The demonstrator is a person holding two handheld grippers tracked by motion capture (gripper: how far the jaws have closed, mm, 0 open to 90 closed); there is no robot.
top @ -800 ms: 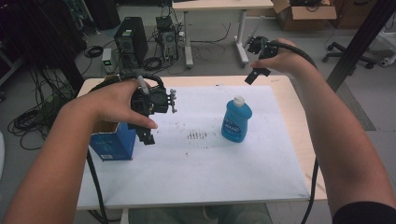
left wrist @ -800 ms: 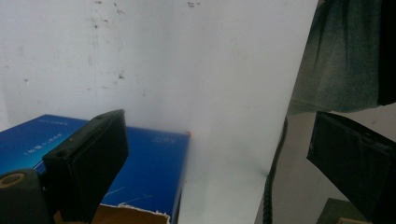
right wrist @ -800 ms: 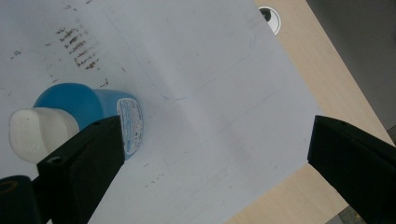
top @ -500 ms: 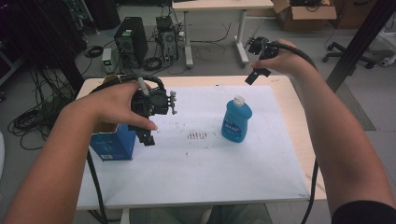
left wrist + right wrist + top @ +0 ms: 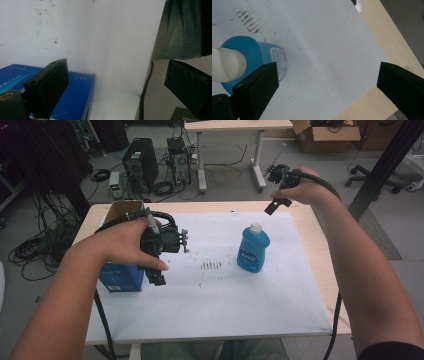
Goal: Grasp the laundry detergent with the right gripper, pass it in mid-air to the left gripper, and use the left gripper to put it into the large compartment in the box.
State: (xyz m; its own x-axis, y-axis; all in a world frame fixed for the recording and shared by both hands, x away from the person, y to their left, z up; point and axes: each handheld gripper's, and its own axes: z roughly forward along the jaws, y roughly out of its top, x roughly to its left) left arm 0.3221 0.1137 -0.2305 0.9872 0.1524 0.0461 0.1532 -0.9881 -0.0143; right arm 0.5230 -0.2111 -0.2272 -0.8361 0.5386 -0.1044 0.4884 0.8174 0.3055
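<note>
High view: blue bottle [image 5: 253, 250] upright mid-sheet; left gripper [image 5: 159, 270] well left of it, just beside blue box [image 5: 120, 275]; right gripper [image 5: 274, 206] above and behind bottle.
Left gripper view: jaws wide apart, empty, box below.
Right gripper view: jaws apart, empty, bottle [image 5: 249, 53] w/ white cap [image 5: 227, 65] beside one jaw.

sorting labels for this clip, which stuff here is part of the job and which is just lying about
In the job:
- blue bottle, below the open right tongs
- blue box, beside the open left tongs

Lying about:
- computer tower on the floor
- cardboard box
- office chair
- floor cables
</note>
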